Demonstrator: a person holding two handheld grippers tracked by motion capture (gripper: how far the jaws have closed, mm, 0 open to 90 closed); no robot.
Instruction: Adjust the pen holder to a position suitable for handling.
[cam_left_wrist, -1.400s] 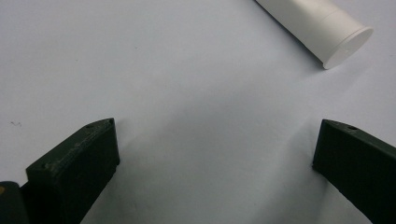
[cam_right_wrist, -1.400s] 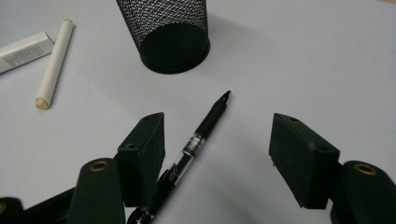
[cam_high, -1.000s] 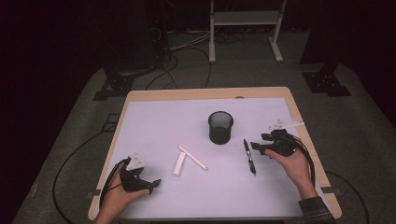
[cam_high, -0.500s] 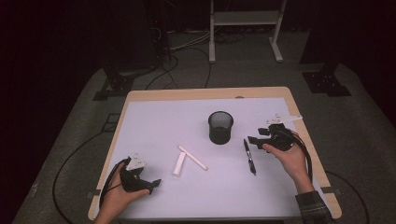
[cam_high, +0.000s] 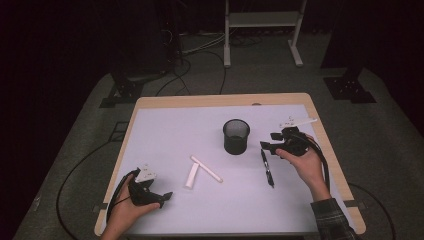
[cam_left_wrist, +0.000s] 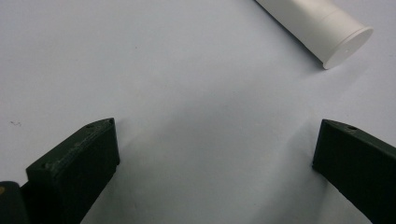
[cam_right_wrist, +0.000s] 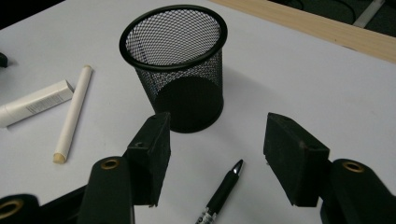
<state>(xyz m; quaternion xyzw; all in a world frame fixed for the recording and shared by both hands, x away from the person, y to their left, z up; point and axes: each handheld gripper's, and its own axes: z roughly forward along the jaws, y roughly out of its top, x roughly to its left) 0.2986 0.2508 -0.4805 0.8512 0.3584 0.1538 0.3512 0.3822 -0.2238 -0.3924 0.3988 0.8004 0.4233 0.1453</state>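
The right gripper (cam_right_wrist: 217, 156), empty jaws just closing yet apart, hovered over the black pen (cam_right_wrist: 222, 193) near the mesh cup (cam_right_wrist: 175, 60); the left gripper (cam_high: 161, 197) gaped wide.

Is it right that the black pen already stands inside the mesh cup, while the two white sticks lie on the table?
Not quite. The black pen lies flat on the table beside the mesh cup, as the high view shows. The cup looks empty. The two white sticks do lie on the table.
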